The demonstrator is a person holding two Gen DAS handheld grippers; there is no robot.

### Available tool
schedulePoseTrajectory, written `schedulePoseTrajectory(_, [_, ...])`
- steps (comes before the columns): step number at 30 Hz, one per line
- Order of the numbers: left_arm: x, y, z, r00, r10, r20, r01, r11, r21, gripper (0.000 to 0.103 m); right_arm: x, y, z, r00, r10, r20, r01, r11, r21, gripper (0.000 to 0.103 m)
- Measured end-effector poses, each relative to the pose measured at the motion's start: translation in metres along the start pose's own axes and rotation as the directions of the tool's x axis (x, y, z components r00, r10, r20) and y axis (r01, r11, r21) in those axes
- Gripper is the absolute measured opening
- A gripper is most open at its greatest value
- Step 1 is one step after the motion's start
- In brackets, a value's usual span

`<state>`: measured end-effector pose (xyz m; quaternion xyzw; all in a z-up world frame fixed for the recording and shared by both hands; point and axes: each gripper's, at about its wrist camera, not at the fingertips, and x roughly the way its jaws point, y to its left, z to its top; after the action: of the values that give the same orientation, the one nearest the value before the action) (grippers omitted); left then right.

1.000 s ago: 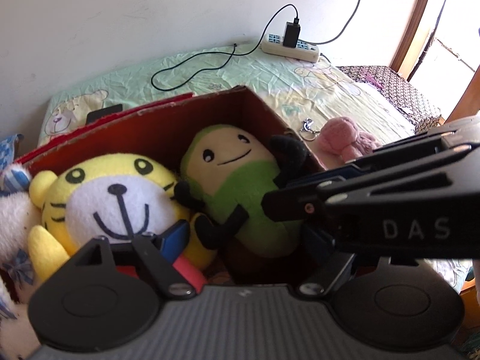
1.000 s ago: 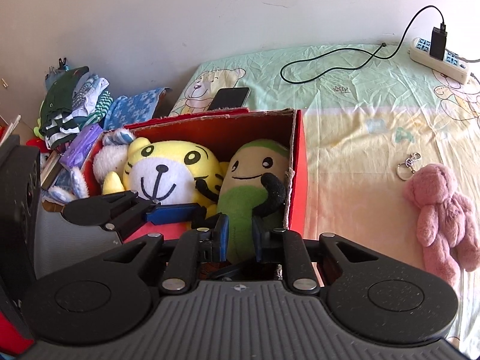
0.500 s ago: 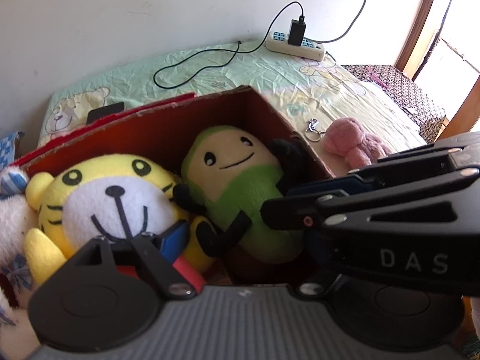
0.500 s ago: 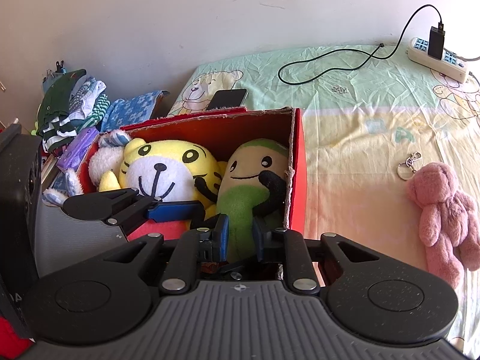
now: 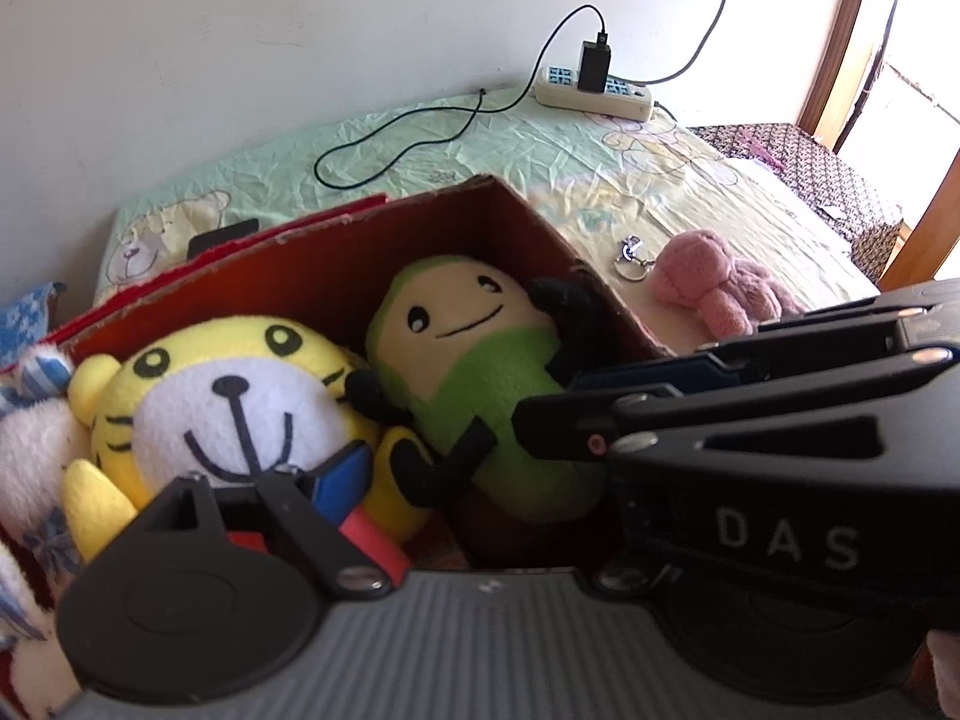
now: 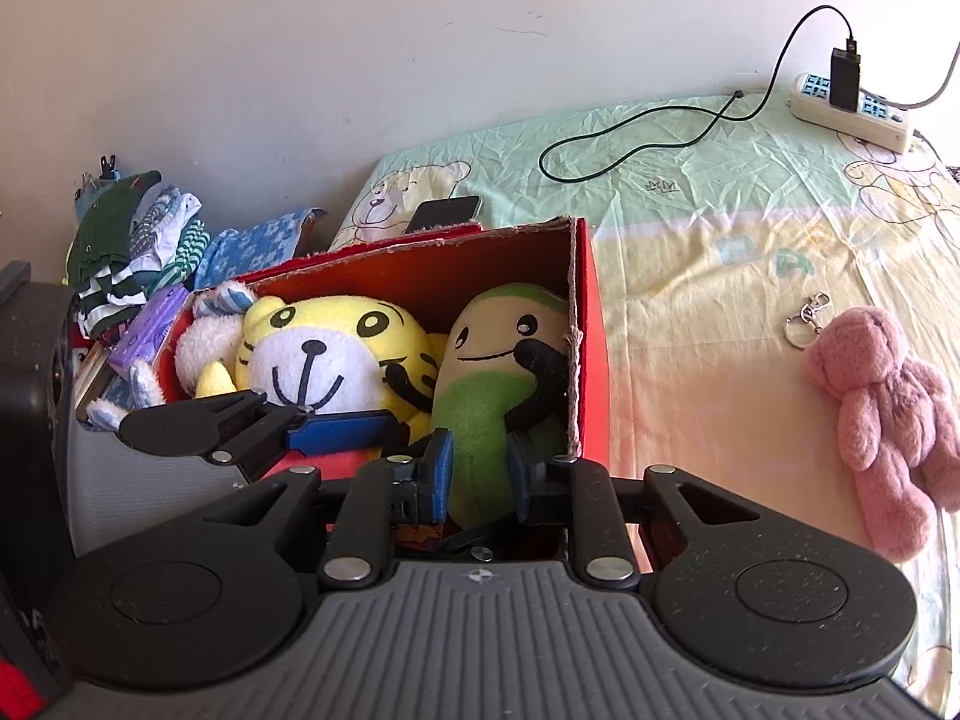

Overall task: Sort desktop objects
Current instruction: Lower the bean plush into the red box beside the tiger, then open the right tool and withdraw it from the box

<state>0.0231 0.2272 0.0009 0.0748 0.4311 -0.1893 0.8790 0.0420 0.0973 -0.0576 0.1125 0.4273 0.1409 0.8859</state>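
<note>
Right gripper [image 6: 478, 474] jaws pinch green plush [image 6: 480, 420] upright in red box [image 6: 591, 360] — left gripper [image 6: 360, 423] beside, spread.

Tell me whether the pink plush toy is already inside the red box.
No. In the right wrist view the pink plush toy lies on the bedsheet, outside the red box and to its right.

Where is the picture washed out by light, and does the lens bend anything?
Left wrist view: the doorway at upper right is blown out white. Right wrist view: evenly lit, no glare; the fisheye curves the bed sheet edge and darkens the corners.
</note>
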Motion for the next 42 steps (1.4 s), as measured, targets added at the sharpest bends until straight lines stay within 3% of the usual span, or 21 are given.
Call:
schedulePoseTrajectory(13, [-0.012,-0.016,-0.007,1.0,0.028,0.014,-0.027,0.999,-0.034,0.088,-0.006,-0.001,-0.008,1.0,-0.002,0.003,0.002,0.999,0.045,0.022])
schedulePoseTrajectory(25, [-0.006,0.002,-0.013,1.0,-0.025,-0.012,0.024,0.998,-0.064,0.09,-0.001,0.007,-0.005,0.999,-0.037,-0.037,0.039,0.998,0.044,0.025])
schedulePoseTrajectory(39, [-0.008,0.007,-0.015,1.0,-0.007,-0.021,0.006,0.999,-0.045,0.09,-0.004,0.002,-0.004,0.999,0.031,-0.026,-0.029,0.996,0.087,0.029])
schedulePoseTrajectory(42, [-0.011,0.002,-0.014,1.0,0.008,-0.02,-0.009,0.999,-0.038,0.088,-0.01,-0.002,-0.005,0.999,0.035,0.002,-0.035,0.995,0.098,0.036])
